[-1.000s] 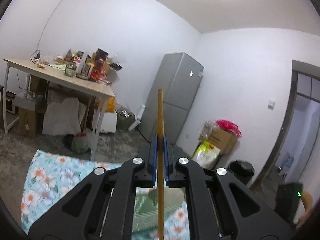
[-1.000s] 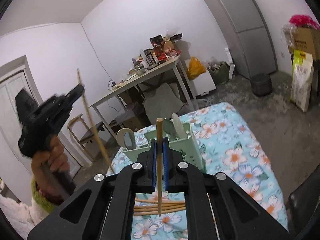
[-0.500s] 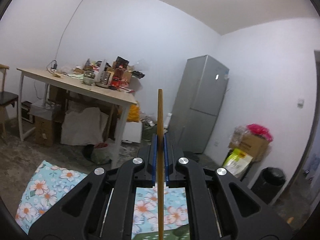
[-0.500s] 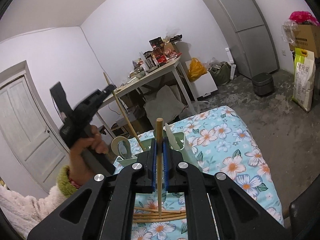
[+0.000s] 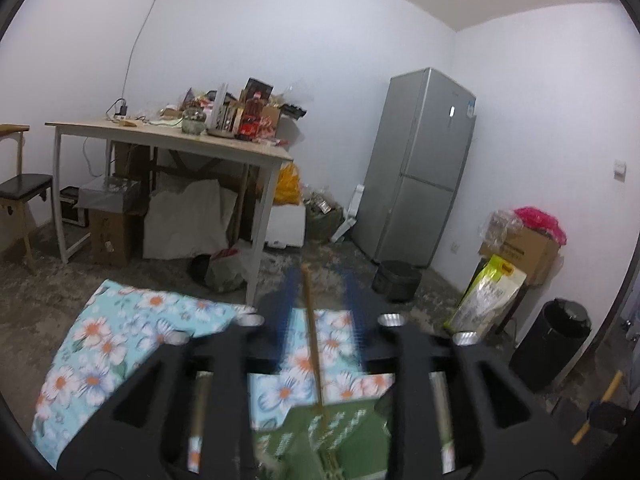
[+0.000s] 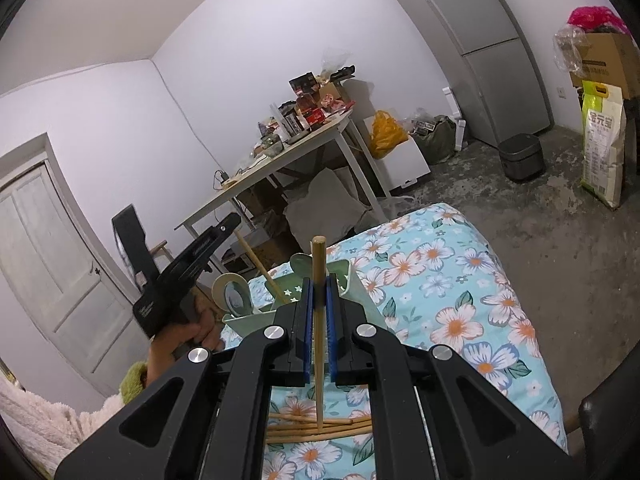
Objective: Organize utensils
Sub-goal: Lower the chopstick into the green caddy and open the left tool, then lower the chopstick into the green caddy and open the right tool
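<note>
The left gripper (image 5: 318, 304) hangs over the pale green plastic utensil holder (image 6: 344, 280), and its blue-padded jaws are opening, blurred and set apart on either side of a thin wooden chopstick (image 5: 312, 332). The pads do not press on that stick; it stands free between them, leaning a little, with its lower end down in the holder. From the right wrist view the same stick slants out of the holder's near compartment, just under the left gripper's tip, with the person's left hand (image 6: 188, 332) wrapped round the handle below a green cuff.

The right gripper (image 6: 319, 312) is clenched on a second wooden chopstick (image 6: 319, 320), held upright between the blue pads, its top rising above them and its lower end hanging over a loose bundle of wooden chopsticks (image 6: 316, 430) that lie flat on the blue floral cloth (image 6: 452, 300) covering the counter. The holder stands on the cloth beyond the bundle, with a pale green spoon (image 6: 234, 294) standing in its left compartment
</note>
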Action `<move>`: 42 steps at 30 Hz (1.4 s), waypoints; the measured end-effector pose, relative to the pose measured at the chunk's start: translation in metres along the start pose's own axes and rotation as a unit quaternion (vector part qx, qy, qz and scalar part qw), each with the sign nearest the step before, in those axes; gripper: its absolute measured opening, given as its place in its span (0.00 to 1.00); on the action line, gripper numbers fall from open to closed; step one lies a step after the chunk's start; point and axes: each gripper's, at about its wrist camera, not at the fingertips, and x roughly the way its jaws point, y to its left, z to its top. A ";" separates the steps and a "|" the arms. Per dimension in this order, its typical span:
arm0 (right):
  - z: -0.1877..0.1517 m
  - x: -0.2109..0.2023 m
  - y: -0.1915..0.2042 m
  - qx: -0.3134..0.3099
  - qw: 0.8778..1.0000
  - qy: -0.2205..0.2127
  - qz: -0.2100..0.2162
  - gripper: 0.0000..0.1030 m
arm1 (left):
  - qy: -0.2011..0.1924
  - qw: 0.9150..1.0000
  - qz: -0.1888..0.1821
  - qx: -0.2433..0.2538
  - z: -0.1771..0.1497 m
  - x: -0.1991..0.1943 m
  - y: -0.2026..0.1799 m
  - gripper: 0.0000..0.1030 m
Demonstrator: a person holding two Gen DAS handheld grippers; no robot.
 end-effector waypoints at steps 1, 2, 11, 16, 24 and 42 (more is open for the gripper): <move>0.000 0.000 -0.002 0.004 1.000 0.002 0.002 0.06 | 0.003 1.000 0.002 0.002 -0.001 -0.005 0.000 0.38; 0.000 0.000 -0.004 0.006 1.000 0.003 0.003 0.06 | 0.004 1.000 0.002 0.003 -0.002 -0.009 0.001 0.41; 0.000 -0.003 -0.007 0.012 1.000 0.001 0.012 0.06 | 0.013 0.999 -0.027 0.029 -0.008 -0.062 -0.002 0.65; 0.007 -0.010 0.002 -0.002 1.000 -0.012 0.012 0.06 | 0.041 0.997 -0.050 0.035 -0.022 -0.078 0.009 0.72; 0.045 -0.015 0.031 -0.037 0.997 -0.046 0.058 0.06 | 0.080 0.996 -0.037 0.025 -0.051 -0.098 0.033 0.73; 0.105 0.046 0.093 -0.145 0.985 -0.088 0.039 0.06 | 0.111 0.993 -0.036 0.015 -0.083 -0.126 0.054 0.74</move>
